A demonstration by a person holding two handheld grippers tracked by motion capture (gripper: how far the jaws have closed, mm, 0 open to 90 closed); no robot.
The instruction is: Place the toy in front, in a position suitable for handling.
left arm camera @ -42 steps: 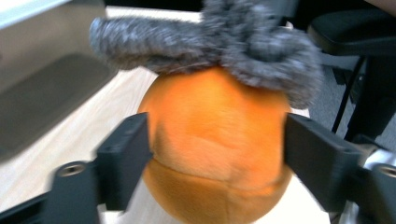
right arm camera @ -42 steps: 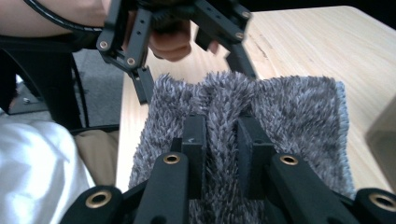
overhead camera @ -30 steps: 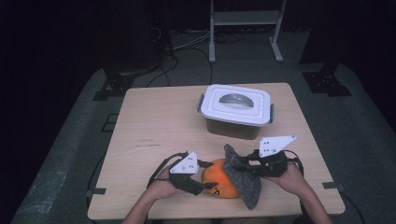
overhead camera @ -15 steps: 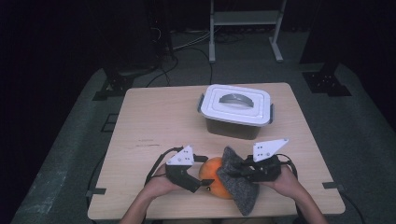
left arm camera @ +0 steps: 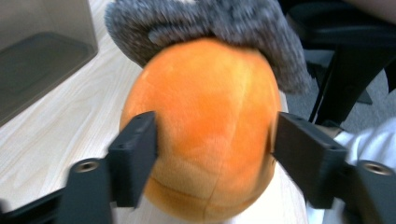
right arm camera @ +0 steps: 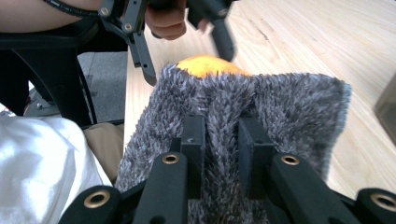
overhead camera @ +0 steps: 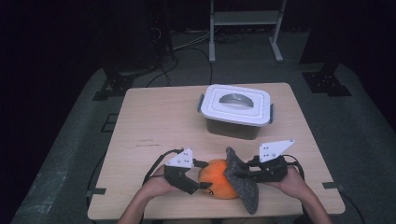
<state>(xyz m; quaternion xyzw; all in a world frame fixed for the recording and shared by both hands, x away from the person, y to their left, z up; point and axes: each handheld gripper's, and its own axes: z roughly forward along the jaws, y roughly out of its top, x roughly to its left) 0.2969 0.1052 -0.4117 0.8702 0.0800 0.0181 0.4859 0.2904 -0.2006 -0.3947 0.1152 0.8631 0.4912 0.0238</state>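
Observation:
An orange plush pumpkin [overhead camera: 215, 183] rests on the table near the front edge. My left gripper [overhead camera: 203, 176] is shut on it, one jaw pressing each side, as the left gripper view shows on the pumpkin [left arm camera: 210, 130]. A grey fuzzy cloth [overhead camera: 243, 191] hangs against the pumpkin's right side. My right gripper [overhead camera: 238, 173] is shut on a fold of that cloth [right arm camera: 280, 107]. In the right gripper view the pumpkin [right arm camera: 205, 65] peeks out over the cloth's top edge, with the left gripper [right arm camera: 184, 53] beyond it.
A translucent grey container with a white lid [overhead camera: 236, 105] stands at the back middle of the wooden table [overhead camera: 154, 121]. Its wall [left arm camera: 42, 56] is just beyond the pumpkin. A chair base and a white sleeve sit below the table's front edge.
The right gripper has shifted the cloth slightly along the pumpkin's right side, toward the front edge. The left gripper keeps its hold and has barely moved.

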